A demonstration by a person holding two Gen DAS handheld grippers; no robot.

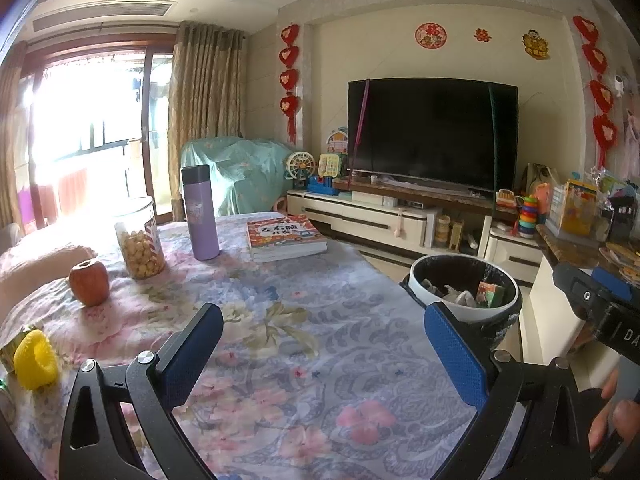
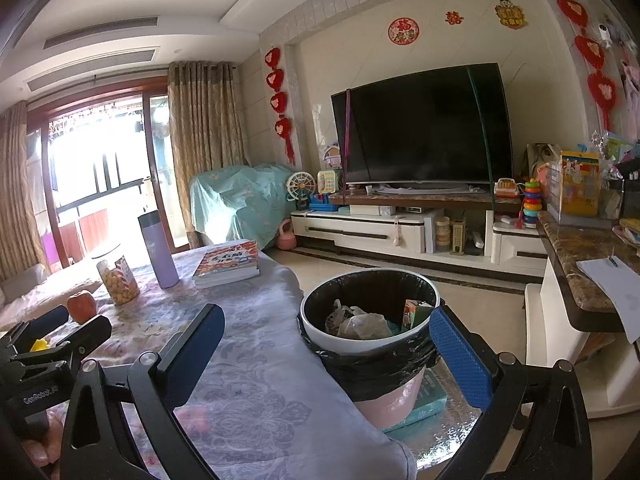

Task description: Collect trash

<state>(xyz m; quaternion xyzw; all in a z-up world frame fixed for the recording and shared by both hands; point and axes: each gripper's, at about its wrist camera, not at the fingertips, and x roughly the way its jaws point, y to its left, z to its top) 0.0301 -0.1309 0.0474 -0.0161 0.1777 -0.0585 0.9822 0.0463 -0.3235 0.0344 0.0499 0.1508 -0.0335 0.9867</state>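
A round trash bin with a white rim and black liner stands just past the table's right edge. It holds a crumpled plastic bag and a green carton. A yellow foam fruit net lies on the floral tablecloth at the near left, beside a green wrapper. My left gripper hovers open over the cloth, holding nothing. My right gripper is open and empty, its blue pads on either side of the bin's near wall without touching it.
On the table's far left stand an apple, a popcorn jar and a purple bottle, with stacked books further right. A marble counter runs along the right. The TV cabinet lines the far wall.
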